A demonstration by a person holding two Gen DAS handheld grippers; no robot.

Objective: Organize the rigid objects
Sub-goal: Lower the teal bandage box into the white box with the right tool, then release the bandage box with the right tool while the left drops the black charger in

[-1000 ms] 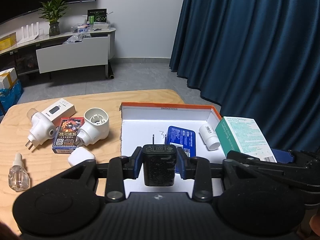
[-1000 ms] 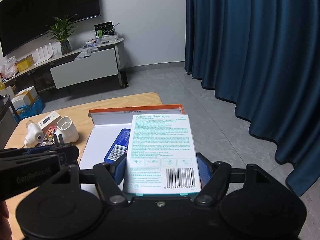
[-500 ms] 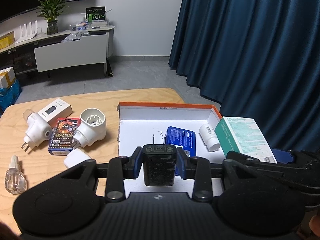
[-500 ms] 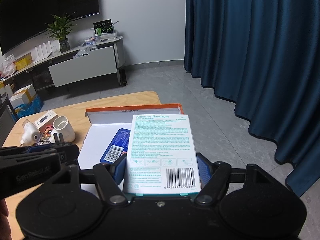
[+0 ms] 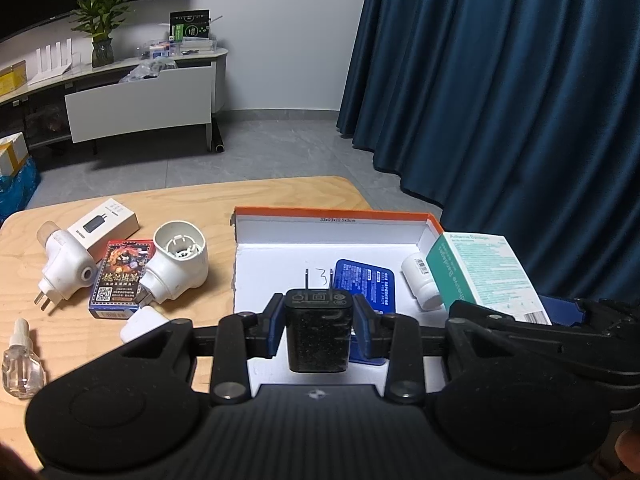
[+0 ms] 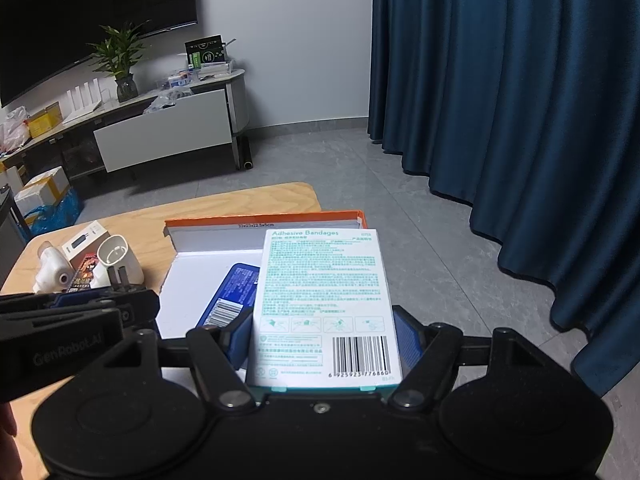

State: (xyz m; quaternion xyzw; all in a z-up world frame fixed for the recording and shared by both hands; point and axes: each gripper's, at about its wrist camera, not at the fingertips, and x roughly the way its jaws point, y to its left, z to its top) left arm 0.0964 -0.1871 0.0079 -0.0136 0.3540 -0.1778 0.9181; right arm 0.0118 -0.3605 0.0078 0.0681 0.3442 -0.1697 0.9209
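Left gripper (image 5: 319, 322) clamps black charger (image 5: 318, 330) over box (image 5: 332, 216) front edge; right gripper (image 6: 324, 340) clamps bandage carton (image 6: 324, 300) over box right side. Blue pack (image 5: 366, 280), white bottle (image 5: 420, 280) already inside. Left on table (image 5: 192, 204): two plugs, card deck (image 5: 120, 276), small carton, vial.

Black charger (image 5: 318, 330) with prongs forward, clamped over the white orange-rimmed box (image 5: 336, 214). Adhesive Bandages carton (image 6: 324, 308) gripped flat, barcode near. Blue pack (image 5: 366, 280) and white bottle (image 5: 419, 280) lie inside the box.
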